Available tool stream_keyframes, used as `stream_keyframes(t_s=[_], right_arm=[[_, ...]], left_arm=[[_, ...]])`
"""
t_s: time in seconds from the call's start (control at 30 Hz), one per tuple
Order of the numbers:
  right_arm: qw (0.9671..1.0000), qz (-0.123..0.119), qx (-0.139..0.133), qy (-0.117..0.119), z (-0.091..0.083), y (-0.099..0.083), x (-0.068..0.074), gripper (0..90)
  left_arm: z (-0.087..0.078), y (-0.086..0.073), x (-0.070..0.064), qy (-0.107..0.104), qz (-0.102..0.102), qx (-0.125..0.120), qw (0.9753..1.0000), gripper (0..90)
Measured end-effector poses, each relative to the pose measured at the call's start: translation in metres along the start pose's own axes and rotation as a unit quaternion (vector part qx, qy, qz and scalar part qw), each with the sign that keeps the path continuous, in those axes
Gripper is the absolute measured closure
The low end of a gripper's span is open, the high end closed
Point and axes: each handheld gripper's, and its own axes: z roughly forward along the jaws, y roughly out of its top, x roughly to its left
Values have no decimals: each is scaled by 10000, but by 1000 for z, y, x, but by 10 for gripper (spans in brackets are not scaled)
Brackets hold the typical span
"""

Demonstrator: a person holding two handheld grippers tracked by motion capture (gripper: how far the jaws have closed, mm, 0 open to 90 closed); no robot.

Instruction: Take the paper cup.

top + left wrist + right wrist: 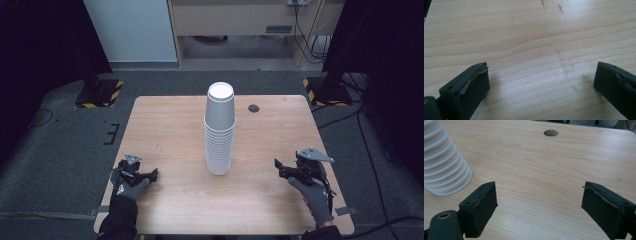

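Observation:
A tall stack of white paper cups (220,132), nested upside down, stands in the middle of the wooden table (165,125). My left gripper (142,172) rests low at the table's front left, well left of the stack. In the left gripper view it (541,72) is open, with bare wood between the jaws. My right gripper (279,169) sits at the front right, pointing toward the stack. In the right gripper view it (539,188) is open and holds nothing. The stack's ribbed lower part (444,167) shows at that view's left, beyond the left jaw.
A round cable hole (254,108) lies in the table behind and right of the stack, also the hole (550,132) ahead of my right gripper. Stand bases with yellow-black stripes (100,92) (327,90) sit on the floor past the far corners. Cables (370,145) run along the right.

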Motion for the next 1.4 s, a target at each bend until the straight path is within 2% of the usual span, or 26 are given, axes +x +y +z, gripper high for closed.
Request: stream_keyframes(t_s=[0.57,1.2,1.4], right_arm=[[9986,4,-499,187,-16,25,15,123],[9960,-32,-807,377,-25,50,23,125],[9943,-35,-961,456,-29,60,26,124]], left_arm=[[0,0,0,-6,5,2,10000,0],[0,0,0,-8,7,1,10000,0],[0,0,0,-8,7,2,10000,0]])
